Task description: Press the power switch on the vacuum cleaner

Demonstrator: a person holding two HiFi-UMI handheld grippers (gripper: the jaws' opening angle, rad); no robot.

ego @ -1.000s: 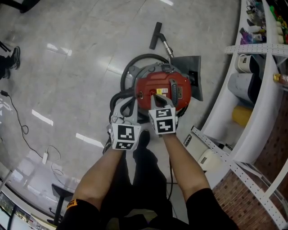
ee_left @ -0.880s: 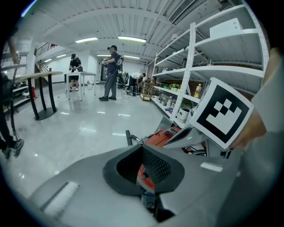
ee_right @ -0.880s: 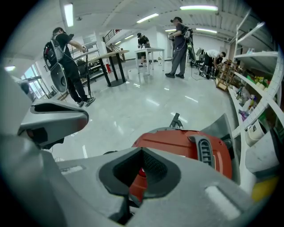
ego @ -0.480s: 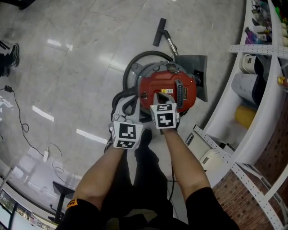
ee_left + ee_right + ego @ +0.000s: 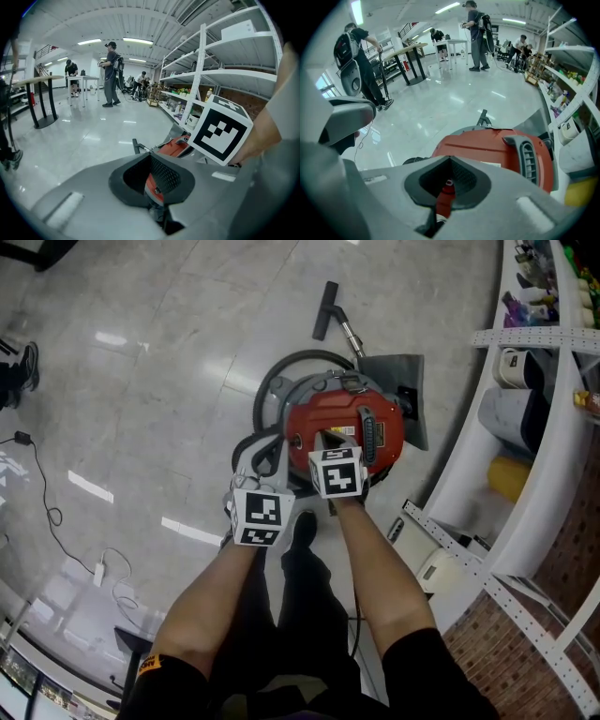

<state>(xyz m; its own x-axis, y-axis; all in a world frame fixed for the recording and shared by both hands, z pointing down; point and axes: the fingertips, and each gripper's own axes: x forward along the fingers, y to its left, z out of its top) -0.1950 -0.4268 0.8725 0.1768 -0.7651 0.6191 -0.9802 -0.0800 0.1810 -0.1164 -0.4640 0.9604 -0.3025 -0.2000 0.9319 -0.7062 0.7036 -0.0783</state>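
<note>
The red vacuum cleaner (image 5: 380,423) sits on the floor (image 5: 159,381) directly beneath the right gripper (image 5: 334,437), jaws pressed together and empty, tips at its near top edge, nearer than the equally closed left gripper (image 5: 267,452) off its left flank; the switch itself I can't pick out.

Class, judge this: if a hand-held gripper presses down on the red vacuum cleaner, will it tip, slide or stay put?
The vacuum cleaner looks squat and broad, so it probably won't tip. The floor is glossy, so a slanted push might slide it.
</note>
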